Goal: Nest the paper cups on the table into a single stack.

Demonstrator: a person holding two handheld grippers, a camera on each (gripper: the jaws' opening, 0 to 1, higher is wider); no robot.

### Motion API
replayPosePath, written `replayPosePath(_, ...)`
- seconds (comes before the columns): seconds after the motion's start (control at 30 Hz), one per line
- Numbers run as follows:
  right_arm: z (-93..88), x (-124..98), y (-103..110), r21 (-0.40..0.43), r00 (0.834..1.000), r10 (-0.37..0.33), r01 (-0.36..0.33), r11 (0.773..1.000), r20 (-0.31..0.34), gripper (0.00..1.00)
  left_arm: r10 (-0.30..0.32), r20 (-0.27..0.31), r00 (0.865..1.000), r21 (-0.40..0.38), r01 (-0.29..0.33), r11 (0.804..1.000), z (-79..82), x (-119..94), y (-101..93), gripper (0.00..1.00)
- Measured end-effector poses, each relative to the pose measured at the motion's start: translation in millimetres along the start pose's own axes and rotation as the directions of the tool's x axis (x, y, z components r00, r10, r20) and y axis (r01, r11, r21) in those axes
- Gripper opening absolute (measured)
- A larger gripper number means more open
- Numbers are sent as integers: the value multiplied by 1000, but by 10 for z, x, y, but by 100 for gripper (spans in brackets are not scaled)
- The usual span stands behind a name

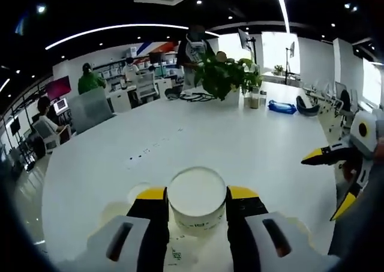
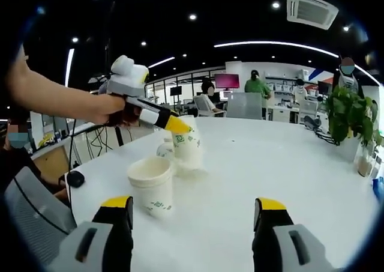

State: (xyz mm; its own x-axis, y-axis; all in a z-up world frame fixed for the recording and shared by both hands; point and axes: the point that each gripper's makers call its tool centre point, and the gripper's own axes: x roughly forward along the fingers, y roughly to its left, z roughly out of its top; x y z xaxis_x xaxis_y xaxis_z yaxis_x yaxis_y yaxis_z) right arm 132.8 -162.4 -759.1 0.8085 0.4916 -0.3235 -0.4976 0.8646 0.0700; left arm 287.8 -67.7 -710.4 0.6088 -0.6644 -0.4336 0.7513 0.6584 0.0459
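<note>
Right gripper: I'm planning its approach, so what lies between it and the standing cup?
In the right gripper view, only bare white table lies between the open right gripper and the standing cup. The left gripper holds another cup farther back.

My left camera faces 12 o'clock across the round white table (image 1: 240,146); my right views it from 3 o'clock.

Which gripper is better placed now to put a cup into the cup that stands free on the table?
Left, probably. The left gripper already holds a paper cup, lifted just behind the free-standing cup. The right gripper is open and empty, its jaws spread wide in front of that cup.
</note>
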Motion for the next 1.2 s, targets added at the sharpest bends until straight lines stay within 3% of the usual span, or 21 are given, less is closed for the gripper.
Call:
replayPosePath(0.3, 37, -7, 53, -11, 1000, 18, -18, 1000, 13, 82, 24, 46, 999, -45, -22, 999, 145, -347, -58, 35)
replayPosePath(0.47, 115, -43, 68, 22, 998, 33, -34, 999, 45, 77, 28, 72, 997, -74, -23, 997, 241, -554, -207, 35)
replayPosePath(0.77, 405, -164, 106, 96, 989, 81, -93, 991, 122, 74, 9, 100, 995, -62, -3, 998, 323, -772, -392, 35)
replayPosePath(0.9, 450, -188, 223, 111, 982, 140, -153, 982, 124, 70, -2, 108, 994, -65, 9, 998, 364, -846, -542, 35)
replayPosePath(1.2, 574, -216, 451, 111, 965, 226, -241, 964, 134, 60, -18, 144, 989, -93, 32, 995, 426, -991, -635, 35)
